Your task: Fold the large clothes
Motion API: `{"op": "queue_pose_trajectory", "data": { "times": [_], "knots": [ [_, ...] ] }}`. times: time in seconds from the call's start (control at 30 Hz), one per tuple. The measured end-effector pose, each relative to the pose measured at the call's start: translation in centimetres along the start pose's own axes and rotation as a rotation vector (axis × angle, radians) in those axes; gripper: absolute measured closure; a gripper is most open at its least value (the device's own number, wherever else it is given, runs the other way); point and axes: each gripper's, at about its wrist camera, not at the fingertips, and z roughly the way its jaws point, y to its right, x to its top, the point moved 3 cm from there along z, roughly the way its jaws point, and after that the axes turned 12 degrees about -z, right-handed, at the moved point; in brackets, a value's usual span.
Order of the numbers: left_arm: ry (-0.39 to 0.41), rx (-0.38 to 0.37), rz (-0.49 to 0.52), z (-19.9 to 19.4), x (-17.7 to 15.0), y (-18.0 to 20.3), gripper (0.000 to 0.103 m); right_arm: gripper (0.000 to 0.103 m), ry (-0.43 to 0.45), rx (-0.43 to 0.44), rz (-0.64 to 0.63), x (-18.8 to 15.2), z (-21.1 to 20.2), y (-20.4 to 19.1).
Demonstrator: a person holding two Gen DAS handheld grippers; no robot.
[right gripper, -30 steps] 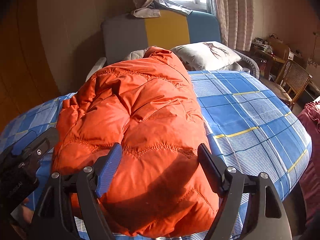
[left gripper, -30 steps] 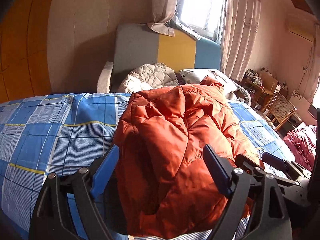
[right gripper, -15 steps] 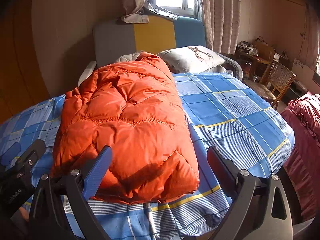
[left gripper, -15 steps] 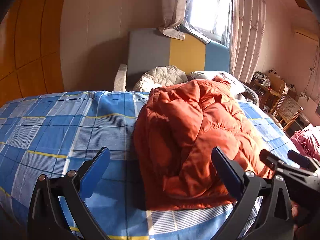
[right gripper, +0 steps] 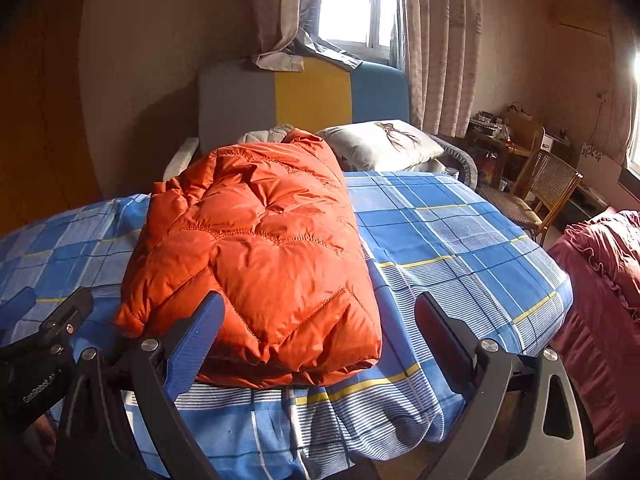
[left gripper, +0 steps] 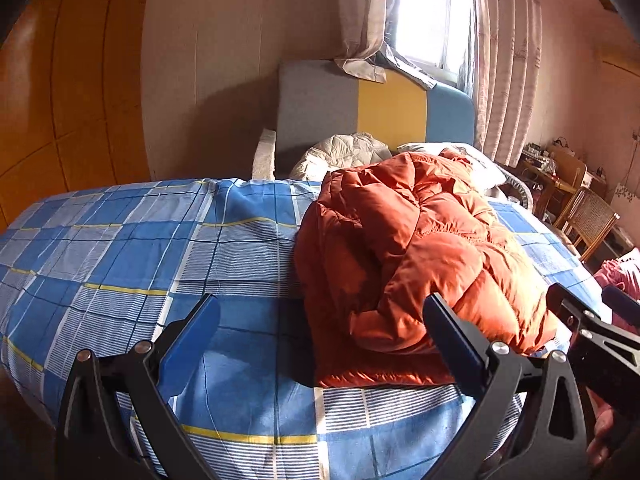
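Fingers of the left gripper and right gripper stand spread, gripping nothing; both have just been opening and drawing back off the jacket. It lies folded, a puffy orange bundle at frame centre on the checked bed. Released like that, the fold looks finished.
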Motion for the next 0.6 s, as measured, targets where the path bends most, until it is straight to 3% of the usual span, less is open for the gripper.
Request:
{"op": "queue_pose_trajectory", "data": {
  "times": [0.23,0.6],
  "knots": [
    [0.038,0.032,0.01,-1.1,-0.2,0.3,0.002,0.008,0.002,-0.018,0.041,-0.4,-0.6,1.2],
    [0.058,0.048,-0.002,-1.6,-0.3,0.0,0.002,0.008,0.026,-0.017,-0.011,-0.7,-1.0,0.7]
  ]
}}
